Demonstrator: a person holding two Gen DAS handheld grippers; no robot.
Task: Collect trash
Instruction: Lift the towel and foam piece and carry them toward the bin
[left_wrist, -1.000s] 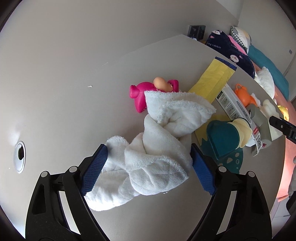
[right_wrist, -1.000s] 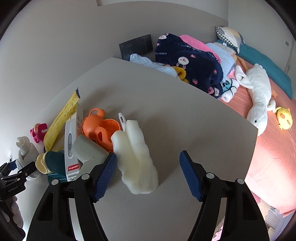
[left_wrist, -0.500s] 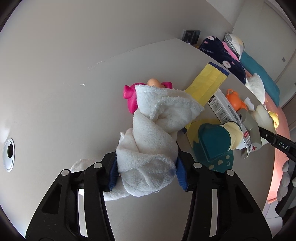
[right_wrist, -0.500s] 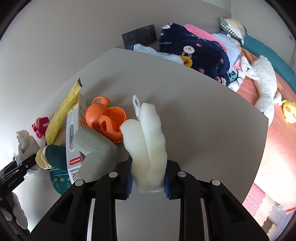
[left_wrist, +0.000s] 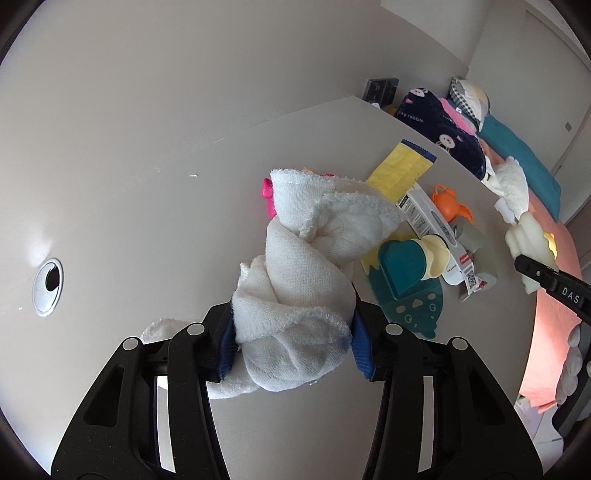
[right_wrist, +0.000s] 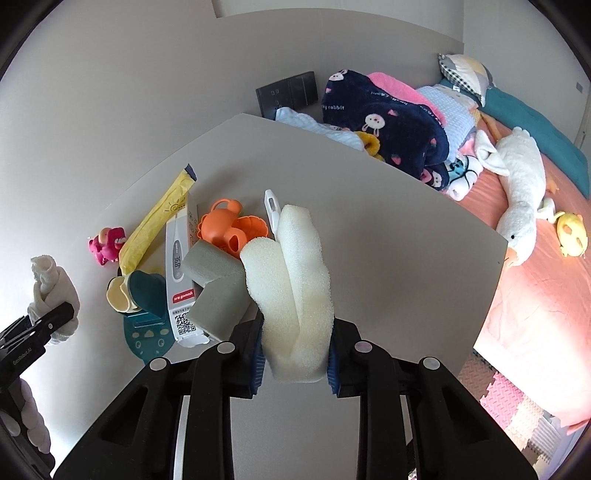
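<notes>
Clamping a cloth (left_wrist: 295, 280) in the left gripper (left_wrist: 293, 341) and foam (right_wrist: 291, 284) in the right gripper (right_wrist: 295, 360), ready for binning; clutter sits at ten o'clock.

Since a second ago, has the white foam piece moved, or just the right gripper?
Yes. The white foam, then standing free beside the grey foam block, now sits clamped between the right gripper jaws, apparently raised off the table.

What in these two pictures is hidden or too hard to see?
- Pink plastic toy: left wrist view, mostly behind the white twisted cloth.
- White plastic tool: right wrist view, lower part behind the cream foam piece.
- Trash container: in neither view.
</notes>
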